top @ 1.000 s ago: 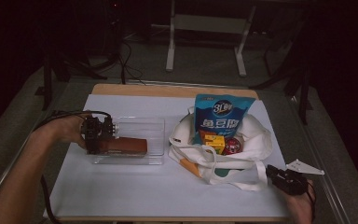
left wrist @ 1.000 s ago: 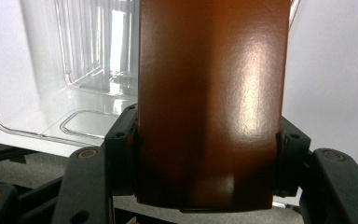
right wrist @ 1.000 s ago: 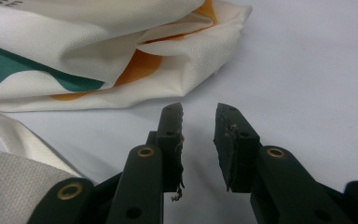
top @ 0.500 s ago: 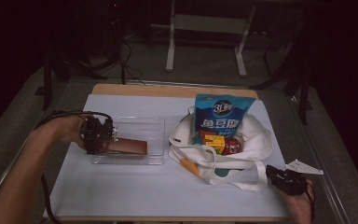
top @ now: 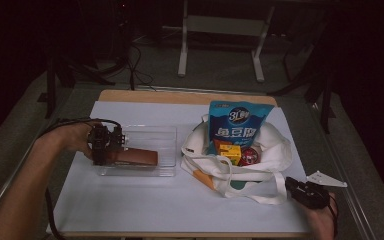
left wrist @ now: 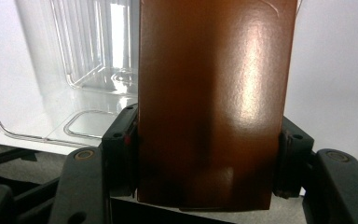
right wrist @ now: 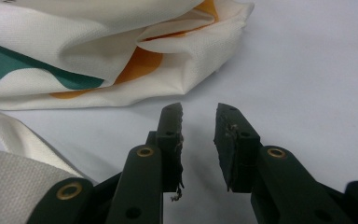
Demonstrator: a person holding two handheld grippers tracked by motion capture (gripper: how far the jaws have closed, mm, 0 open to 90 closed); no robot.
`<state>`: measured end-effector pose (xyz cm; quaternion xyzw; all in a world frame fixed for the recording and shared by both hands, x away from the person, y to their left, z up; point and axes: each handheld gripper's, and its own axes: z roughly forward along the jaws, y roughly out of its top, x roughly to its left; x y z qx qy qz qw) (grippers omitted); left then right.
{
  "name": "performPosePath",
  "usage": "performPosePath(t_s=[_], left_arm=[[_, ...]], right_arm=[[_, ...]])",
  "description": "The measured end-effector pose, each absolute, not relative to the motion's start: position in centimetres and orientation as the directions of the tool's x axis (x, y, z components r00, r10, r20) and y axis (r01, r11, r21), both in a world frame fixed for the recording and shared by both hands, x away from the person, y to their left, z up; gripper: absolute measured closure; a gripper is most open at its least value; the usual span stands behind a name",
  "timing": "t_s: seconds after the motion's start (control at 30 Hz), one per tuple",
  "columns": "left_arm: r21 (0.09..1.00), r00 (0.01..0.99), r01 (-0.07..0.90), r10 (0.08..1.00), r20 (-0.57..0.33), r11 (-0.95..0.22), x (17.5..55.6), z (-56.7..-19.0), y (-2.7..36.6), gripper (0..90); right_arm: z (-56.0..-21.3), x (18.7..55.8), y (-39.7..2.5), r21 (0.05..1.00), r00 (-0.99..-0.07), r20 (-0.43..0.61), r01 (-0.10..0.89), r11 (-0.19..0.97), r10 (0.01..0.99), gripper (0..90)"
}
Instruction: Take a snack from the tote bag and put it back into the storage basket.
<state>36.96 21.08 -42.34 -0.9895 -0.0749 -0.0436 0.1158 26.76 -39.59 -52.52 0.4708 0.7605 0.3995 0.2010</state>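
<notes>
Right tongs (right wrist: 199,114): nearest, at the table's near right corner; jaws apart with nothing between them; resting low over the white table (top: 145,205), just beside the tote's near edge
Left tongs (top: 105,147): at the table's left; jaws clamped on the end of a flat glossy brown rectangular box (left wrist: 214,93)
Brown box: over the near part of the clear plastic tray (top: 165,137), long side running rightward; whether it touches the tray floor I cannot tell
White cloth tote bag with green and orange patches (top: 272,167): right of the tray; holds a blue snack pouch (top: 239,125) standing upright, a small yellow carton (top: 228,151) and a round red item (top: 249,156)
</notes>
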Motion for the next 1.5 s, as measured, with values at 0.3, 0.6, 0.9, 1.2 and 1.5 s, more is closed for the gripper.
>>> performPosePath(t_s=[0.3, 0.6, 0.9, 1.2, 1.5], left_arm=[[-0.199, 0.977, 0.21, 0.198, 0.079, -0.957, 37.1, -42.0, 21.5, 38.0], [-0.08, 0.969, 0.232, 0.223, 0.103, -0.97, 37.2, -41.5, 21.7, 44.6], [0.026, 0.957, 0.258, 0.259, 0.129, -0.966, 37.1, -40.6, 21.9, 47.0], [0.157, 0.943, 0.285, 0.306, 0.13, -0.946, 37.2, -40.2, 21.9, 47.8], [0.285, 0.93, 0.283, 0.335, 0.154, -0.916, 36.7, -39.8, 21.9, 52.1]], right_arm=[[-52.5, 26.8, -39.6, 0.797, -0.476, 0.069, 0.555, 0.239, 0.877, 71.6], [-52.4, 26.7, -39.7, 0.8, -0.474, 0.071, 0.553, 0.234, 0.878, 71.1], [-52.4, 26.7, -39.7, 0.802, -0.476, 0.068, 0.549, 0.236, 0.877, 71.0], [-52.3, 26.6, -39.7, 0.805, -0.475, 0.069, 0.546, 0.232, 0.877, 70.9], [-52.1, 26.6, -39.7, 0.807, -0.475, 0.066, 0.542, 0.233, 0.877, 70.9]])
